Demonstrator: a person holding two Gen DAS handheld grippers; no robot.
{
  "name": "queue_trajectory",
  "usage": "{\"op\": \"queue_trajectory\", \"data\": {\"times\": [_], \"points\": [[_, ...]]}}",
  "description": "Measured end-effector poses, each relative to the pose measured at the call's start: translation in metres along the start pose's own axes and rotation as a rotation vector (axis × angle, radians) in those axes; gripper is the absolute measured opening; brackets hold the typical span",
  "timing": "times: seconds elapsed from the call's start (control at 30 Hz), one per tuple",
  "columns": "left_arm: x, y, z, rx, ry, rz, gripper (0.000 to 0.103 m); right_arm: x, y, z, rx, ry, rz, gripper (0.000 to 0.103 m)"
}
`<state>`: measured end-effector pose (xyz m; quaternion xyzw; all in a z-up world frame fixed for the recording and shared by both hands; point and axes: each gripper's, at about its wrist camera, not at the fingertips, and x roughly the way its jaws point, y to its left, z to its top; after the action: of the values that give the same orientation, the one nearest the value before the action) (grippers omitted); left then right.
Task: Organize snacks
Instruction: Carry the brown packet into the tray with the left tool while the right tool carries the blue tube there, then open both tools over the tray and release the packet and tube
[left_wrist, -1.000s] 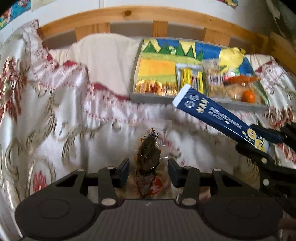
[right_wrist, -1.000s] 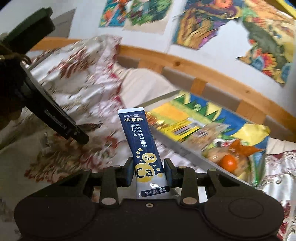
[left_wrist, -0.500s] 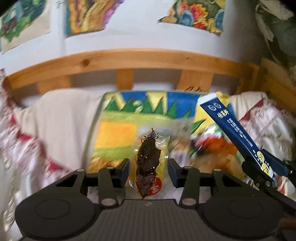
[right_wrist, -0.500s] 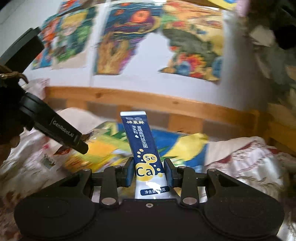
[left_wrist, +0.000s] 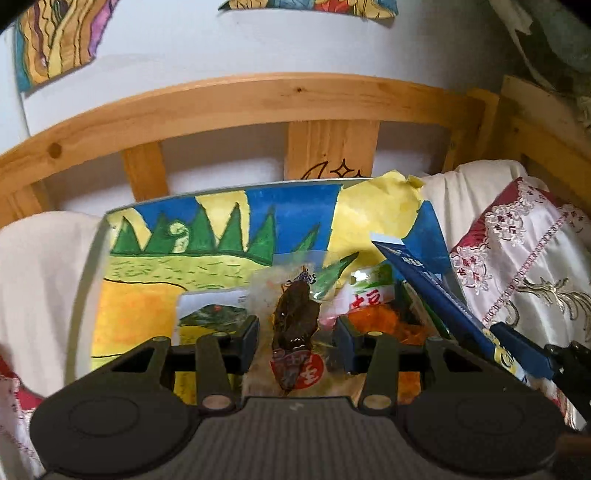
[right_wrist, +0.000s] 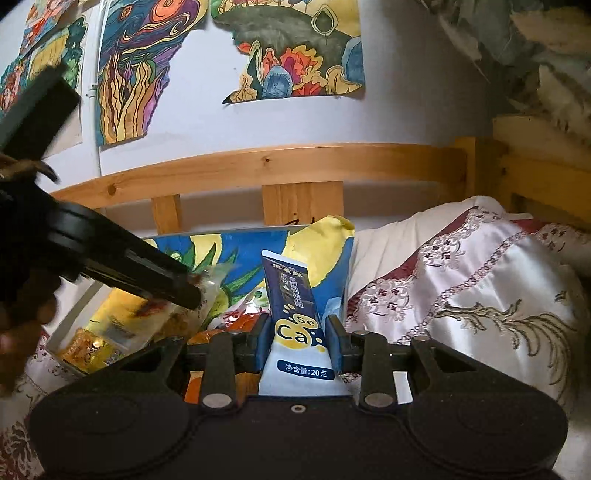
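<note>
Left gripper (left_wrist: 297, 328) was clamped on a clear snack packet (left_wrist: 295, 317) with dark dried meat inside, held over the tray (left_wrist: 99, 258). Right gripper (right_wrist: 297, 341) pinched a blue stick sachet (right_wrist: 291, 295) upright, near the tray's right edge by the satin quilt (right_wrist: 461, 295).

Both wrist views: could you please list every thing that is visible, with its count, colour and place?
tray: one, grey rim, painted blue, green and yellow lining, on the bed.
snack packets in tray: several, mostly orange and yellow, count unclear.
clear packet: one, dark brown snack, in left gripper.
blue stick sachet: one, navy with yellow, in right gripper.
bedspread: one, white satin with maroon, right of tray.
bed rail: one, pale wood, behind tray.
wall paintings: several, multicoloured.
left gripper: black, over tray.
right gripper: black, near tray's right end.
</note>
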<state>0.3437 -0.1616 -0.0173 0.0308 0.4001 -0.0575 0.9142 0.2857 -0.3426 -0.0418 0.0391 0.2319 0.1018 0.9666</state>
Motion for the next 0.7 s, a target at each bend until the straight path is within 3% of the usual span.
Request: {"op": "queue_trajectory", "data": {"times": [0.47, 0.7], "points": [[0.016, -0.007, -0.002, -0.006, 0.013, 0.004, 0.051, 0.002, 0.002, -0.003, 0.022, 0.026, 0.012, 0.038], [0.011, -0.004, 0.0, -0.024, 0.006, 0.013, 0.063, 0.001, 0.003, -0.003, 0.02, 0.013, 0.009, 0.044]]}}
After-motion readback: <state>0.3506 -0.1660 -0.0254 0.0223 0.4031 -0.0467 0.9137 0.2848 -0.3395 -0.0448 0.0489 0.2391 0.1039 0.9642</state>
